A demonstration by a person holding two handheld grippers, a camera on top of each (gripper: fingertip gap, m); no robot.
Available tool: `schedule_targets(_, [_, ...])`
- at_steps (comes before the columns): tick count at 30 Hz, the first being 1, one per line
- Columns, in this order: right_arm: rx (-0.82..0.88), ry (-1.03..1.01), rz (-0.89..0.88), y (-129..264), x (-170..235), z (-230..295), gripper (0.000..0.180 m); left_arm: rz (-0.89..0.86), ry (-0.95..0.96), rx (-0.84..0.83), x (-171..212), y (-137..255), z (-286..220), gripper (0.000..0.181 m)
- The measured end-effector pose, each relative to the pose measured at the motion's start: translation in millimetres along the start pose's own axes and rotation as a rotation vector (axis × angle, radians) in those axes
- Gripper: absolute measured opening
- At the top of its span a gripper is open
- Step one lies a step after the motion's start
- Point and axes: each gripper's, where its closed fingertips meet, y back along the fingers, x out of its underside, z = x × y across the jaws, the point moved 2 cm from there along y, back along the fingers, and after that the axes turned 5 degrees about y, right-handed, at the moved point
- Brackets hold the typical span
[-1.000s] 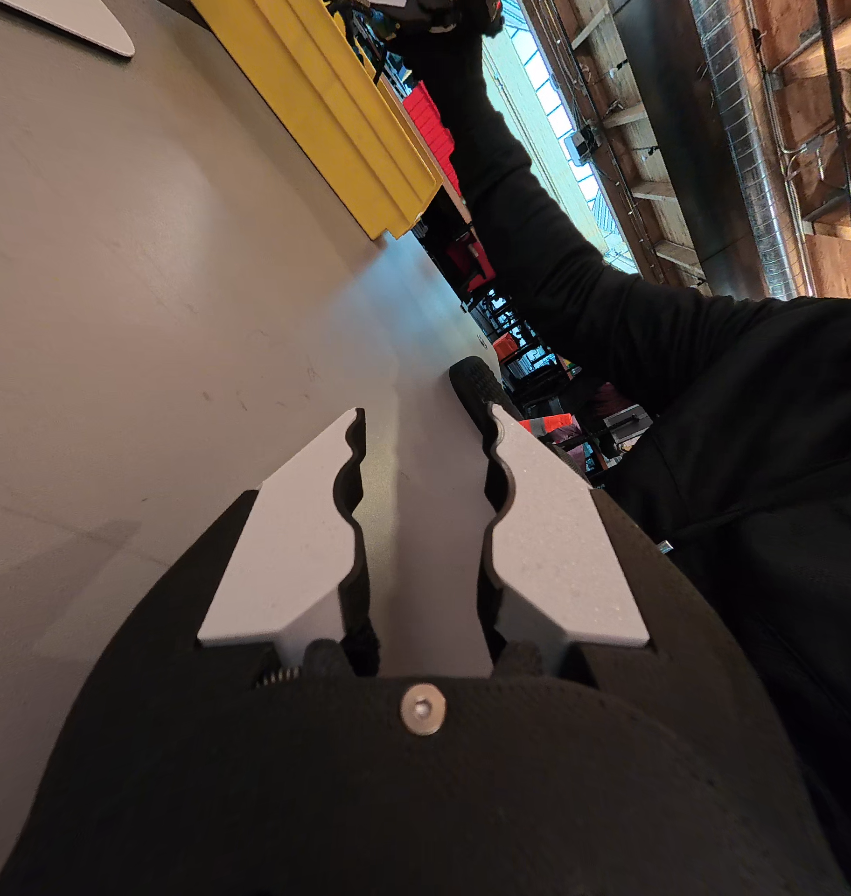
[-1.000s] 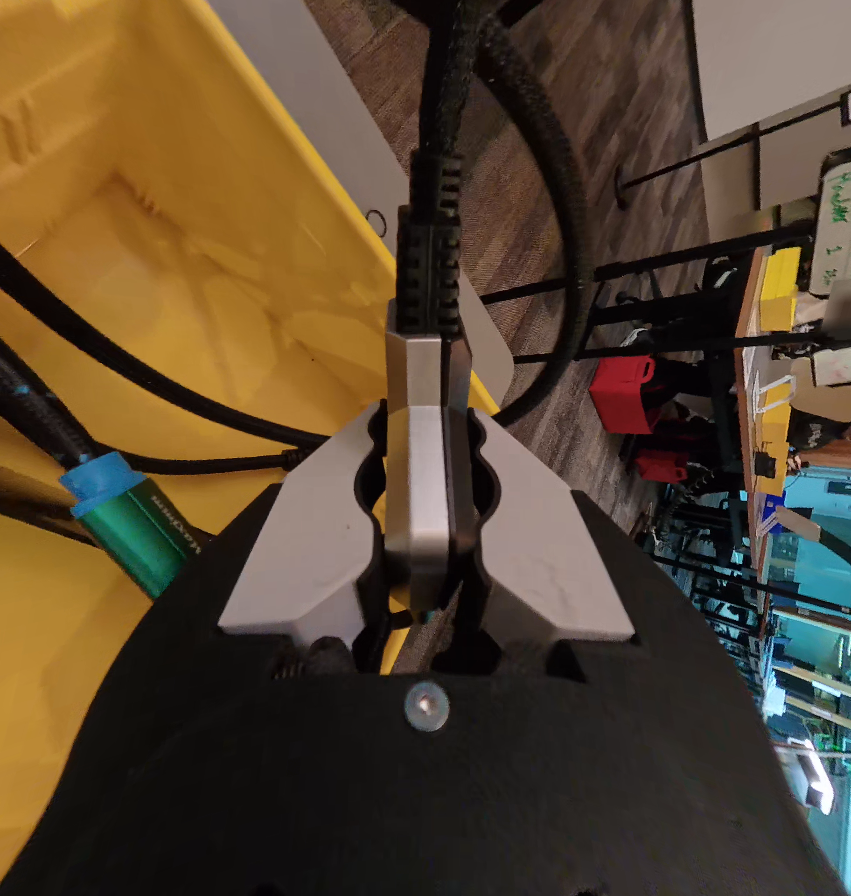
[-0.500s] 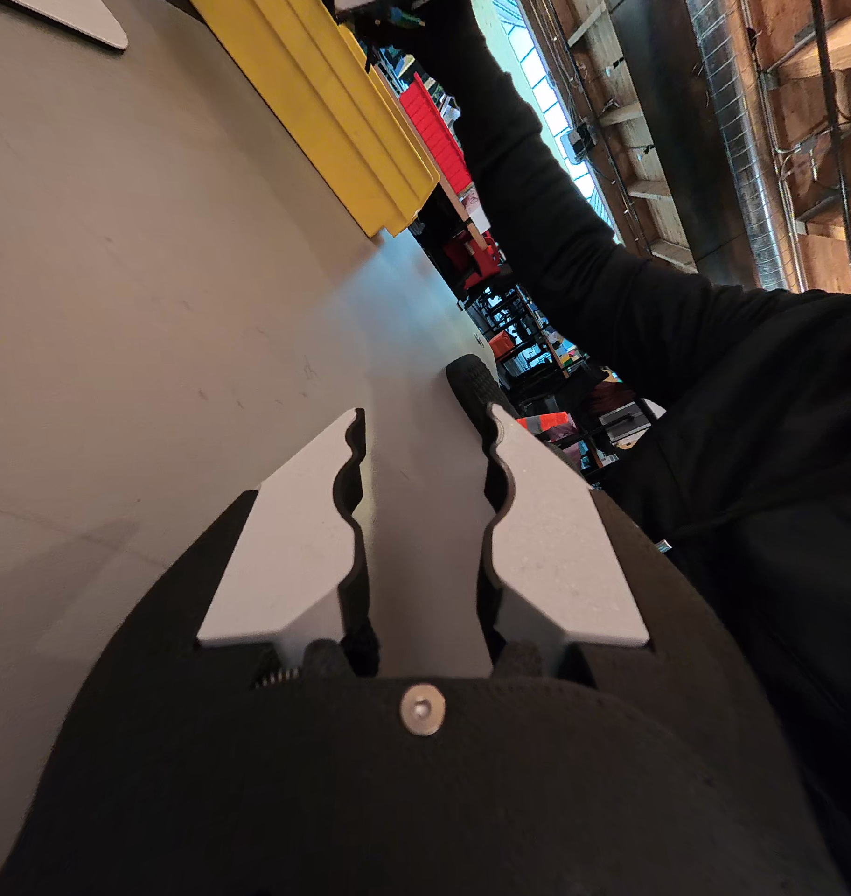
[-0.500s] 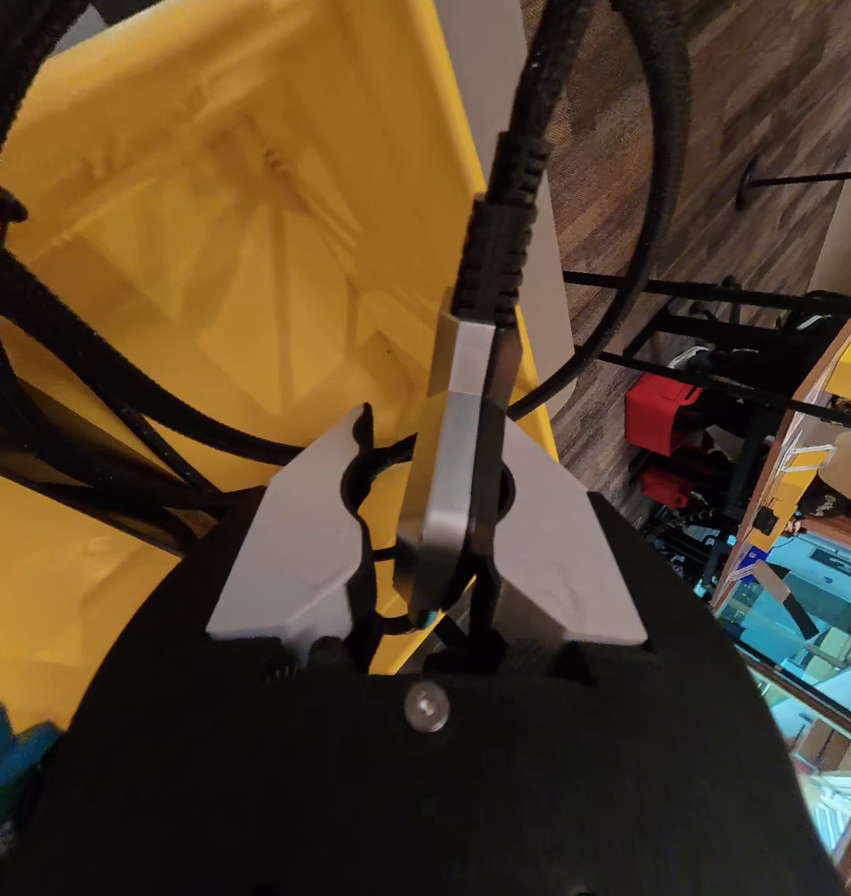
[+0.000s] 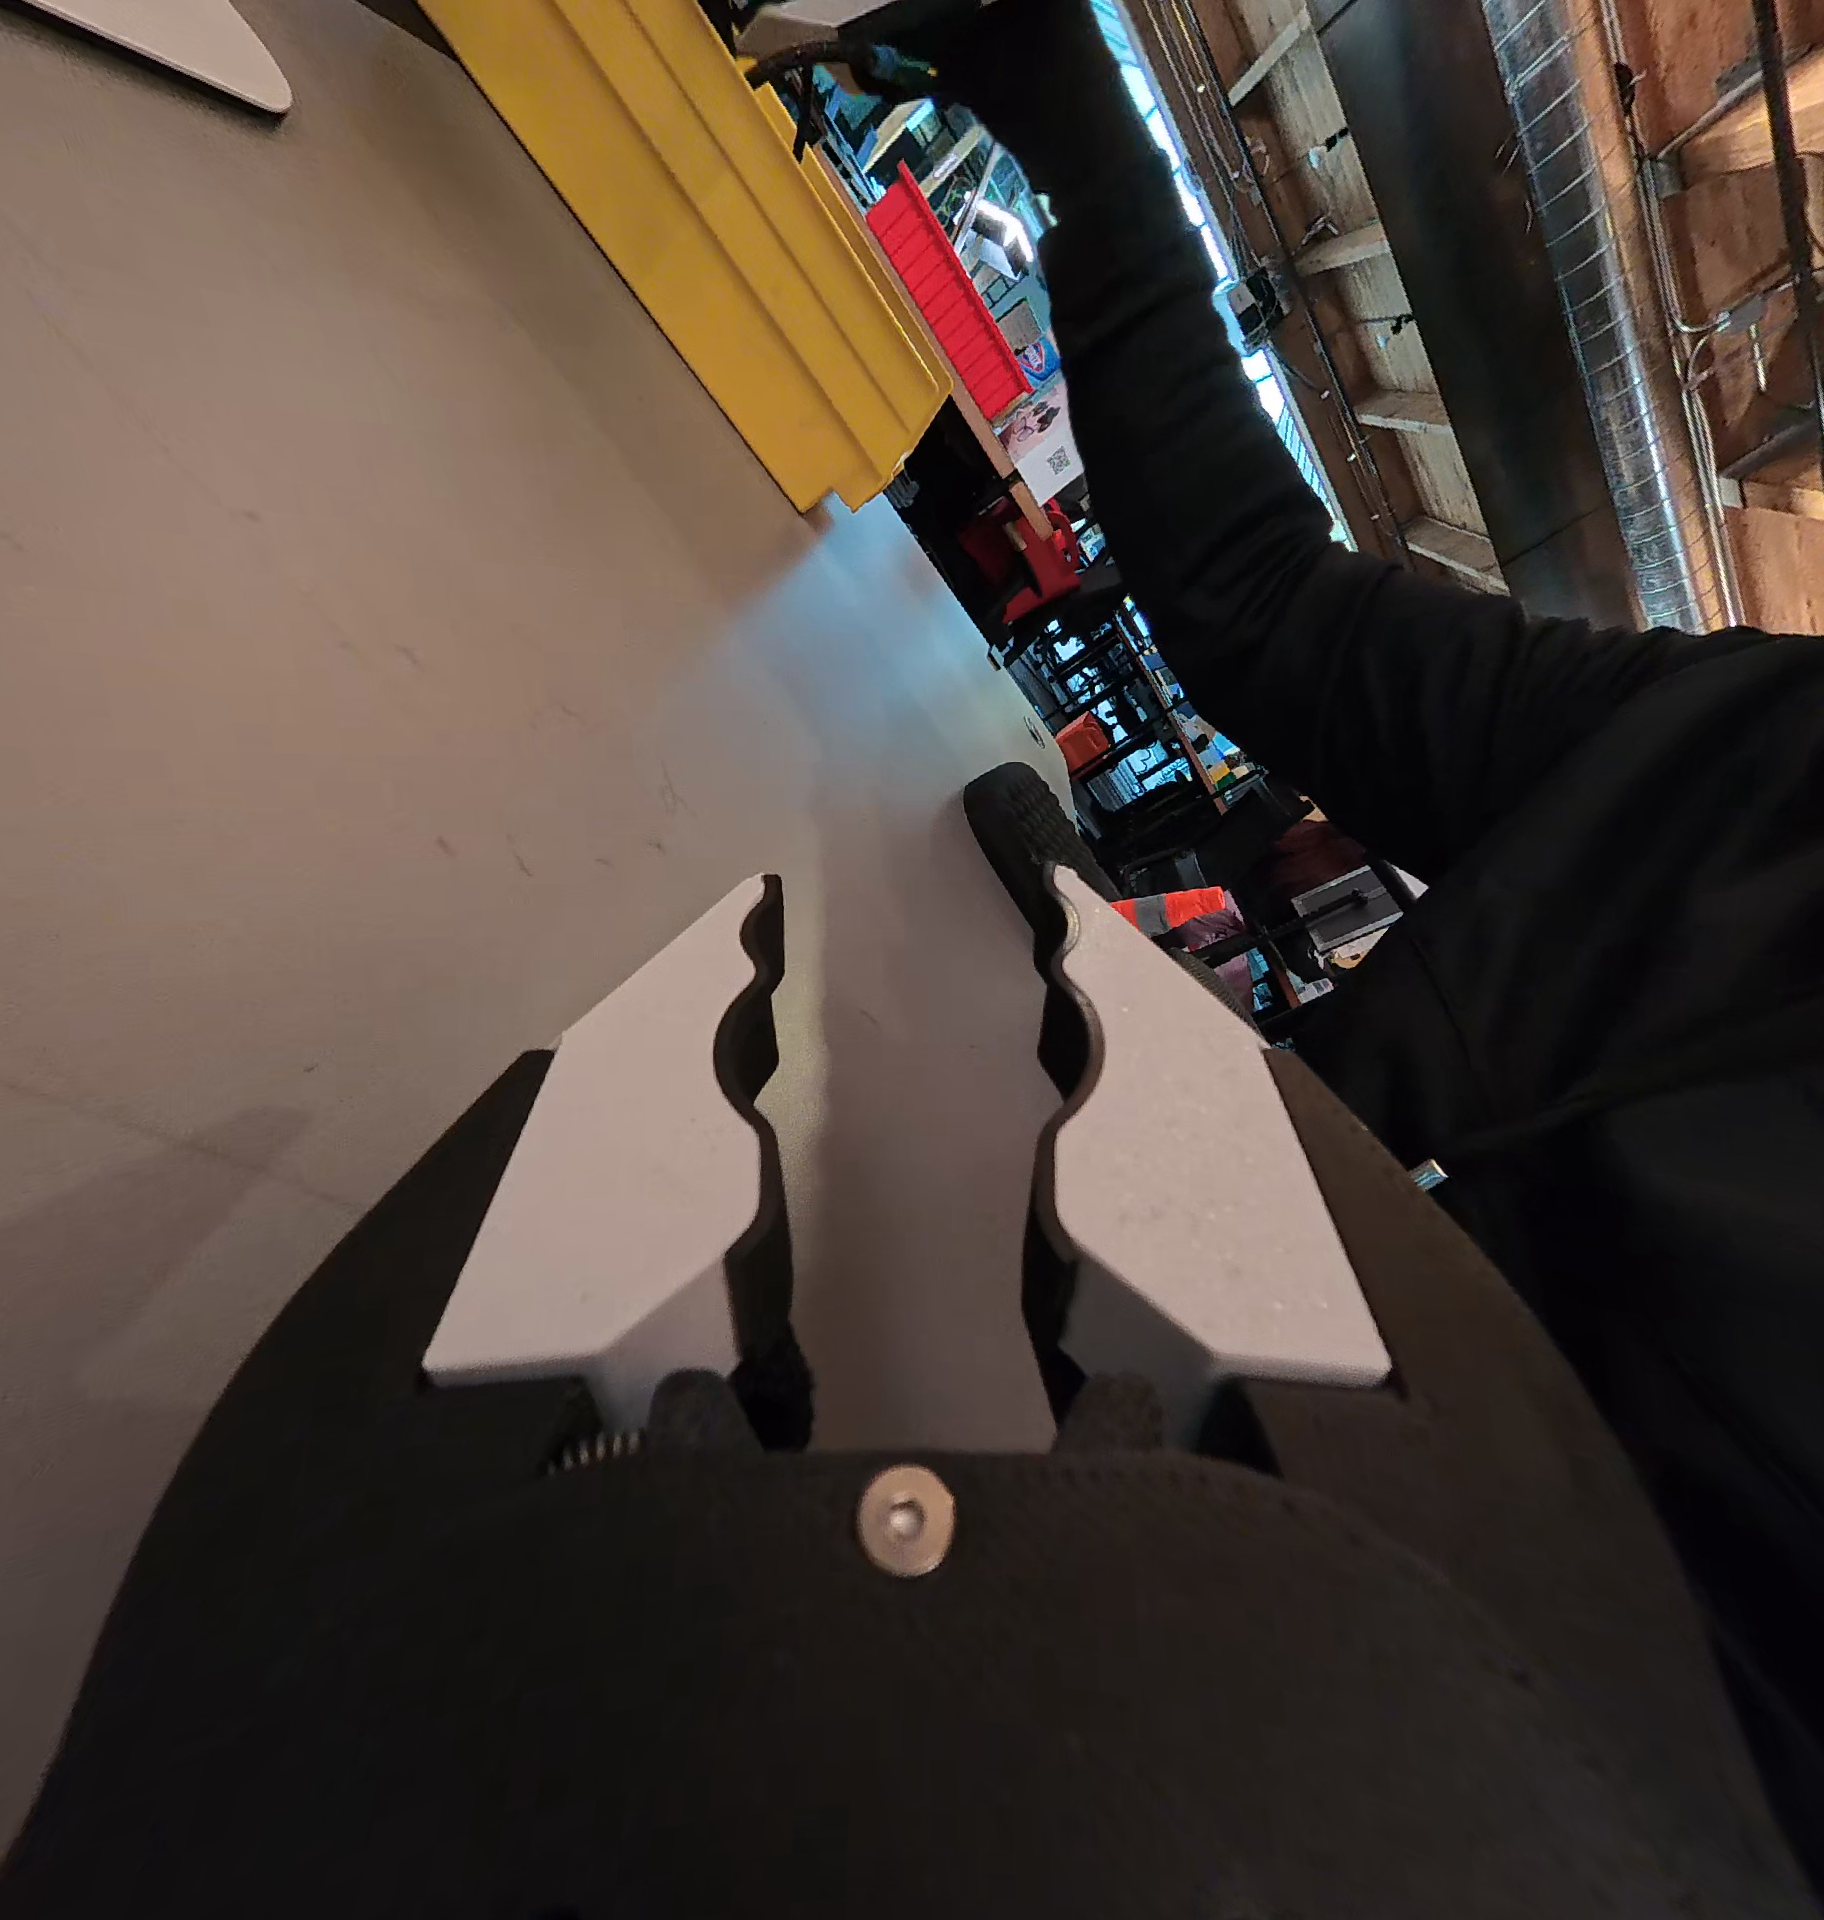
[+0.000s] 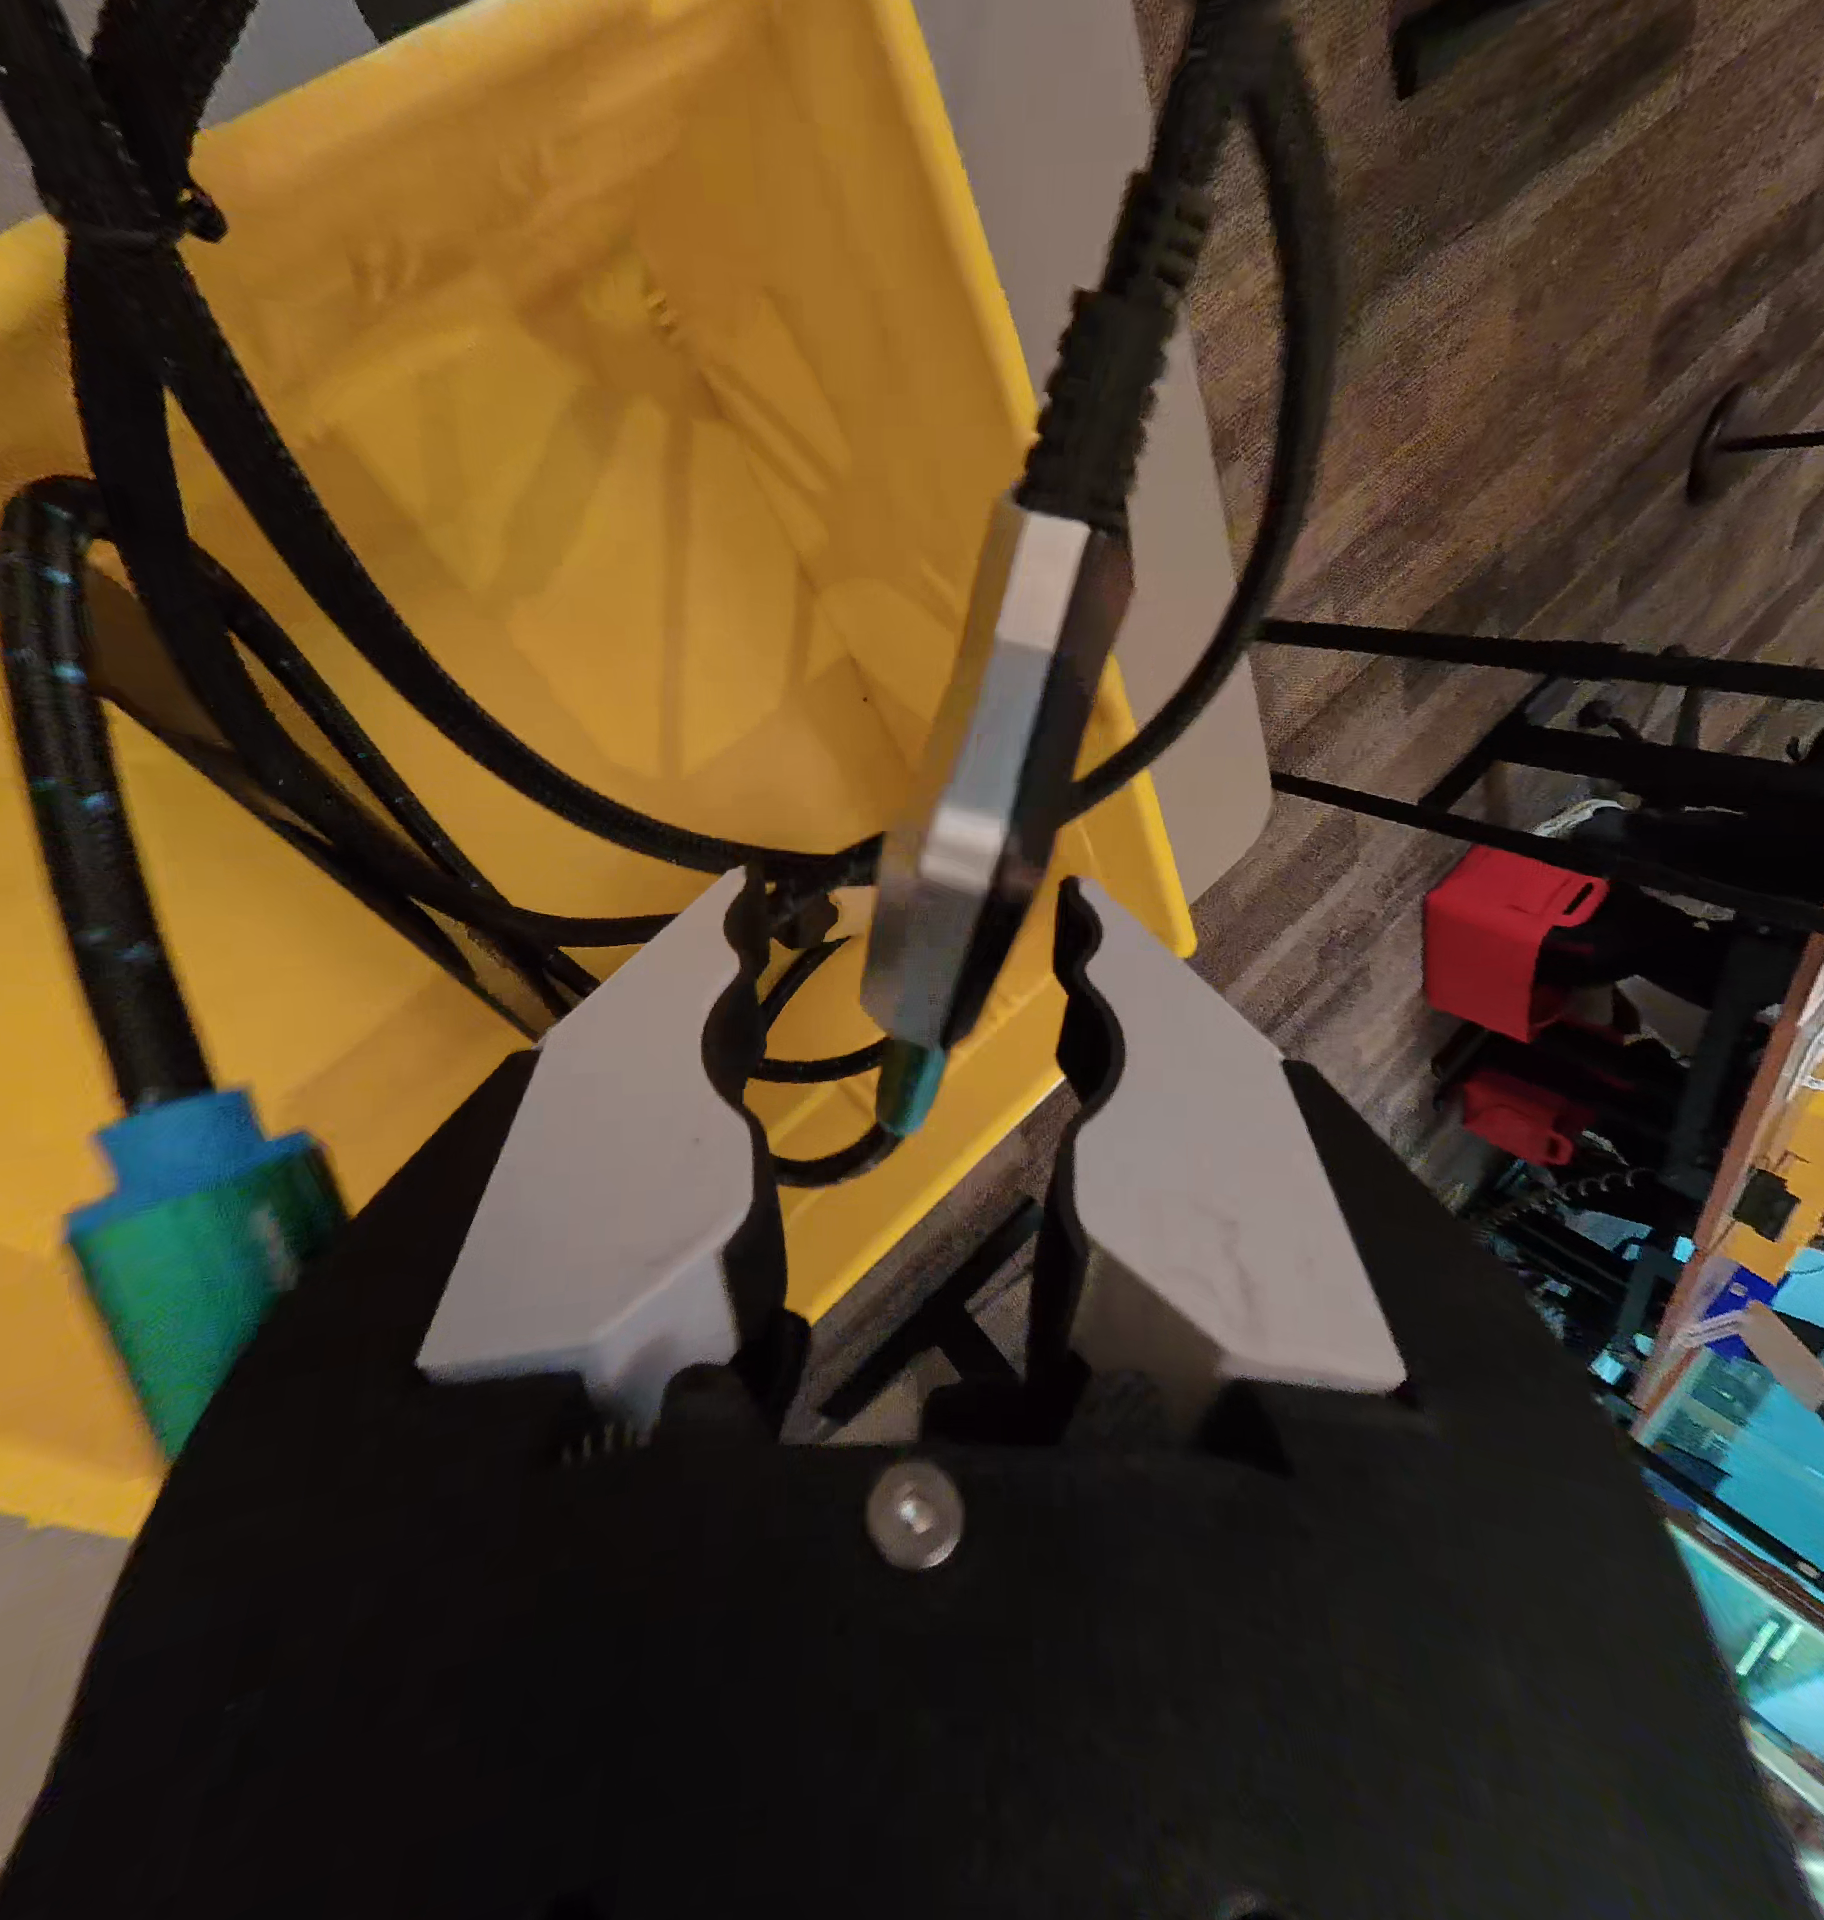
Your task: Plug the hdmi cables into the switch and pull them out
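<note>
While right claw (image 6: 903, 914) gapes, silver plug (image 6: 981, 790) dangles over yellow bin (image 6: 575, 436) (cables inside); left claw (image 5: 913, 914) released.

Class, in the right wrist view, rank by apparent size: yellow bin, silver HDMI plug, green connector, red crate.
1. yellow bin
2. silver HDMI plug
3. green connector and red crate: alike; distance leaves it unsure.
</note>
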Motion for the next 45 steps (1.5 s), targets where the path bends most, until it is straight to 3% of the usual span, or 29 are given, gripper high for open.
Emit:
schedule_targets(15, [0.162,-0.131,-0.115,65,-1,-12,0.052,0.005,-0.003,-0.006,0,-1,0,0.046])
schedule_targets(25, [0.177,-0.373,-0.227,105,12,5,0.067,0.029,-0.062,-0.031,3,-7,-3,0.044])
schedule_targets(34, [0.279,-0.349,-0.300,135,0,38,0.066,0.118,-0.363,-0.174,-11,-14,-43,0.042])
schedule_targets(36, [0.286,-0.321,-0.333,143,-9,52,0.064,0.117,-0.466,-0.253,-29,1,-63,0.042])
schedule_targets(40, [0.301,-0.282,-0.416,163,-30,78,0.061,0.093,-0.645,-0.569,-85,61,-81,0.043])
schedule_targets(45, [0.275,-0.253,-0.523,184,-54,104,0.061,0.114,-0.560,-0.950,-154,167,-42,0.052])
